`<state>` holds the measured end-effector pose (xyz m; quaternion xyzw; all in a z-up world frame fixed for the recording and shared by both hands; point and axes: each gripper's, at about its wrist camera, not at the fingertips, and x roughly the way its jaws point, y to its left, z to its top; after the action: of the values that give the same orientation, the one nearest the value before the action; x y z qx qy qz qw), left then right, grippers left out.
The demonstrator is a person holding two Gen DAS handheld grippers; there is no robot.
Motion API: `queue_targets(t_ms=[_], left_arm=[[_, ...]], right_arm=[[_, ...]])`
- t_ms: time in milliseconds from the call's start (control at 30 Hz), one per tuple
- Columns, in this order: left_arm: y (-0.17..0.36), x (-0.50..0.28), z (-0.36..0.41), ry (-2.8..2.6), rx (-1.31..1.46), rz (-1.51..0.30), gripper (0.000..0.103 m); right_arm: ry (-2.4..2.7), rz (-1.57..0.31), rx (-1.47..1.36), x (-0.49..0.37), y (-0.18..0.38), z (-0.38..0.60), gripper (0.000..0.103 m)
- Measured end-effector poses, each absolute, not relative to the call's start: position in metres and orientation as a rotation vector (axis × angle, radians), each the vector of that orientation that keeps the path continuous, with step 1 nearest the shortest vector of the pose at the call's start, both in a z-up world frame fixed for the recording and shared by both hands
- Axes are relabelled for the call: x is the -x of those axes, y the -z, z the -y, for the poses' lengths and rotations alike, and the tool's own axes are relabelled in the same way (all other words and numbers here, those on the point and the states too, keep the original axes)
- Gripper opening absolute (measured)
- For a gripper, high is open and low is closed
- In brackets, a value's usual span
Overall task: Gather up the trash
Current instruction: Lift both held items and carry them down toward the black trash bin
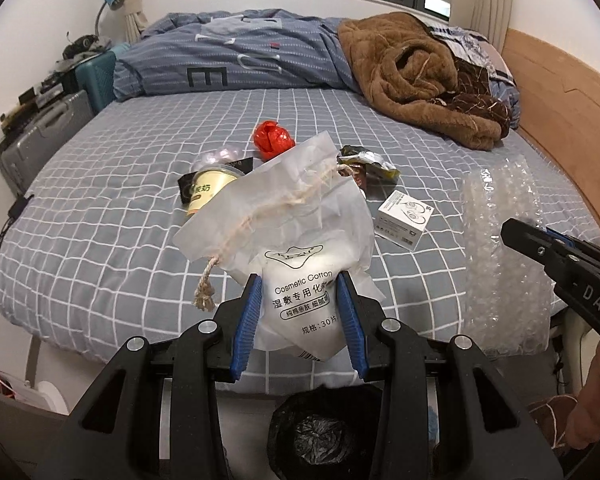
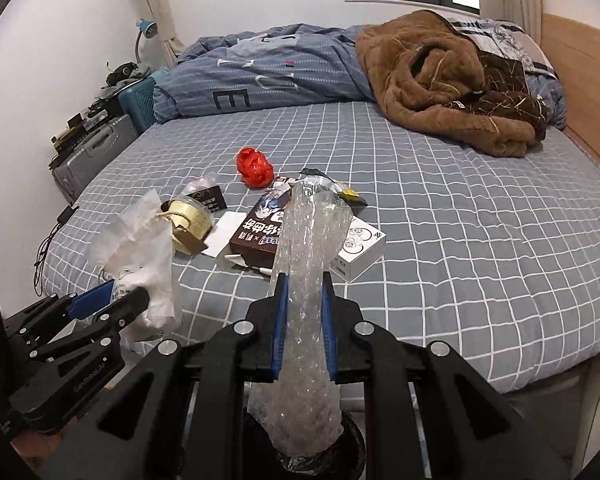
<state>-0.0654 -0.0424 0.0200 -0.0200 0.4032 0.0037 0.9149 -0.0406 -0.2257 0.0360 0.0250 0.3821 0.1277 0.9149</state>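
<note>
Trash from the left wrist: a white drawstring cosmetic-cotton pouch [image 1: 296, 264], crumpled, pinched by the left gripper [image 1: 300, 312] above a black-lined bin [image 1: 320, 436]. From the right wrist: a clear bubble-wrap roll [image 2: 306, 300] clamped upright in the right gripper [image 2: 304, 320], over the bed's [image 2: 460, 240] edge.

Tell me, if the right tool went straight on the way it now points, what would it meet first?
Probably the white earphone box on the bed, just beyond the bubble wrap held in the right tool. The brown carton lies slightly left. Depth is unclear.
</note>
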Motion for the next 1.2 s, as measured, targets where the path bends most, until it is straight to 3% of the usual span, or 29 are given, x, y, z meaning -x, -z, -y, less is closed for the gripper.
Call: queue_targets(t_ms=[667,1200], left_arm=[[-0.009,0.136,0.033,0.031,0.090,-0.874,0.038],[0.031,0.167,0.035,0.027,0.105,-0.930,0.038]], right_arm=[[-0.271,-0.823,-0.058,0.114,-0.037,0.221,0.015],[-0.261,-0.904,-0.052,0.138,0.011,0.221,0.015]])
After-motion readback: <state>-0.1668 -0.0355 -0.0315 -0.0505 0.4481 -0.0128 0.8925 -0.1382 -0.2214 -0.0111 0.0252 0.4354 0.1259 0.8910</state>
